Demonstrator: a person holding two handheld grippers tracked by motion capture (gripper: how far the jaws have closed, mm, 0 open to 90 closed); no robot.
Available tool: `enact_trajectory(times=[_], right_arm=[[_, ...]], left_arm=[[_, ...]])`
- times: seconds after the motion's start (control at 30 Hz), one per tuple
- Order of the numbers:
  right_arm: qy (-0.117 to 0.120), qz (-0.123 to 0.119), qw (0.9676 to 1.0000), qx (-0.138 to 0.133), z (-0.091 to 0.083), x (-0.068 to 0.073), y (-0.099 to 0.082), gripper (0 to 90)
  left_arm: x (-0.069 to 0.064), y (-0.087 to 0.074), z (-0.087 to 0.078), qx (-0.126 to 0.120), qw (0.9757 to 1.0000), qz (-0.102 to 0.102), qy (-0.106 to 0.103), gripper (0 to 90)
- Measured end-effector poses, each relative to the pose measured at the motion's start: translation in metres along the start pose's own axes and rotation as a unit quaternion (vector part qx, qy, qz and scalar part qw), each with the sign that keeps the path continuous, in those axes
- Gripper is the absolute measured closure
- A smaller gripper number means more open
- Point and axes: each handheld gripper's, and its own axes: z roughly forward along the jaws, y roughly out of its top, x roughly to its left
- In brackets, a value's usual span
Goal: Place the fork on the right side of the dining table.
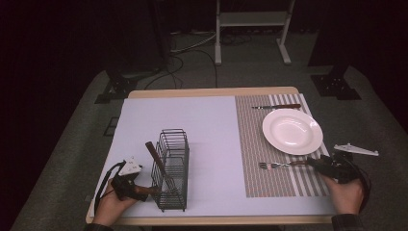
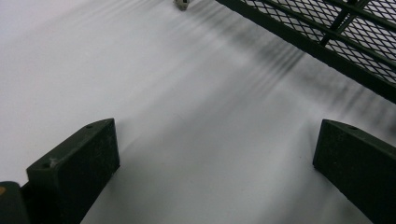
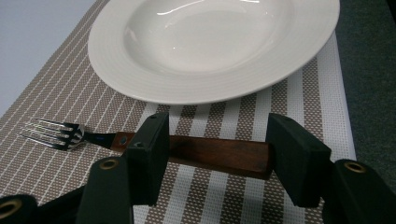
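A fork point(image 1: 284, 164) with a wooden handle point(image 3: 215, 154) lies flat on the striped placemat point(image 1: 264, 180), just in front of the white plate point(image 1: 292, 131), tines to the left. My right gripper point(image 1: 315, 163) sits low over the handle's end. In the right gripper view its jaws point(image 3: 219, 128) stand apart on either side of the handle, and the pads are not pressing on it. My left gripper point(image 1: 143, 191) rests on the white table cover beside the black wire basket point(image 1: 172, 168). It is open point(image 2: 215, 154) with nothing between its jaws.
A wooden-handled utensil point(image 1: 156, 156) leans inside the basket, sticking out at the top left. A knife point(image 1: 276, 106) lies on the mat behind the plate. The basket's mesh wall point(image 2: 336, 32) is close to the left gripper's right jaw. The table's front edge runs near both hands.
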Motion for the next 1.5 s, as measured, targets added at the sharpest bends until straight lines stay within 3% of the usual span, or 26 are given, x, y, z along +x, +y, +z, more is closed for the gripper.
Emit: enact_trajectory(times=[0.37, 0.6, 0.77, 1.03, 1.27, 1.5], right_arm=[[-0.023, -0.018, 0.9989, 0.036, 0.01, -0.001, -0.004, 39.0], [-0.024, -0.023, 0.999, 0.032, 0.009, 0.0, -0.003, 39.0], [-0.011, -0.025, 0.9994, 0.019, 0.006, 0.005, -0.001, 38.7], [0.023, -0.04, 0.9989, -0.013, -0.004, 0.025, 0.007, 38.5], [0.047, -0.061, 0.9969, -0.015, -0.001, 0.043, 0.012, 37.0], [0.078, -0.079, 0.9937, -0.01, 0.008, 0.057, 0.017, 27.8]], left_arm=[[0.0, 0.0, 0.0, 0.0, 1.0, 0.0, 0.0, 0.0], [0.0, 0.0, 0.0, 0.0, 1.0, 0.0, 0.0, 0.0], [0.0, 0.0, 0.0, 0.0, 1.0, 0.0, 0.0, 0.0], [0.0, 0.0, 0.0, 0.0, 1.0, 0.0, 0.0, 0.0], [0.0, 0.0, 0.0, -0.001, 1.0, 0.0, 0.0, 0.0], [0.0, 0.0, 0.0, 0.0, 1.0, -0.001, 0.0, 0.0]])
